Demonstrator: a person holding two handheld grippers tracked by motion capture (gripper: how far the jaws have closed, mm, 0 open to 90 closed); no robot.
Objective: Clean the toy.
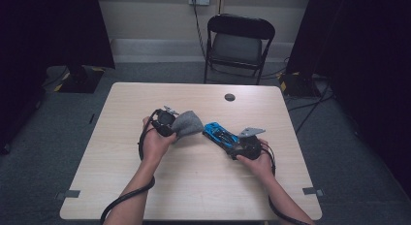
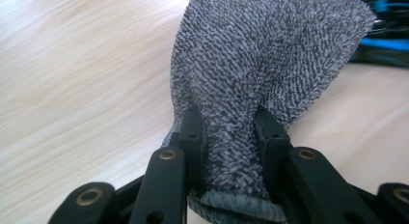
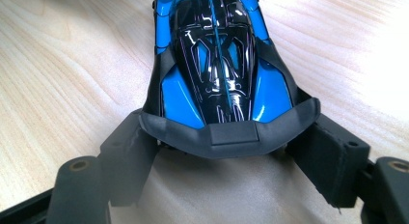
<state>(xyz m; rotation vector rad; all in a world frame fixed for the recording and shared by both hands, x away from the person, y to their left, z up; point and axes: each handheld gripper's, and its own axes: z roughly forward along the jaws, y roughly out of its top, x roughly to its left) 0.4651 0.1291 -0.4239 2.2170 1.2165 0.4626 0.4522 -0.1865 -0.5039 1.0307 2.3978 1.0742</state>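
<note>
Toy car's (image 3: 212,64) nose beyond frame edge

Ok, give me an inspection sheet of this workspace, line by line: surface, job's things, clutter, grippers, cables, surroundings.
Surface: light wooden table, with a round dark grommet near its far edge.
Job's things: grey knitted cloth; glossy blue and black toy car. In the high view they sit side by side mid-table.
Clutter: nothing seen.
Grippers: left gripper shut on the cloth's bunched end; right gripper clamps the car's rear at both sides.
Cables: black cable trails from the left gripper off the table's near edge.
Surroundings: black folding chair beyond the table, grey carpet, wall socket.
</note>
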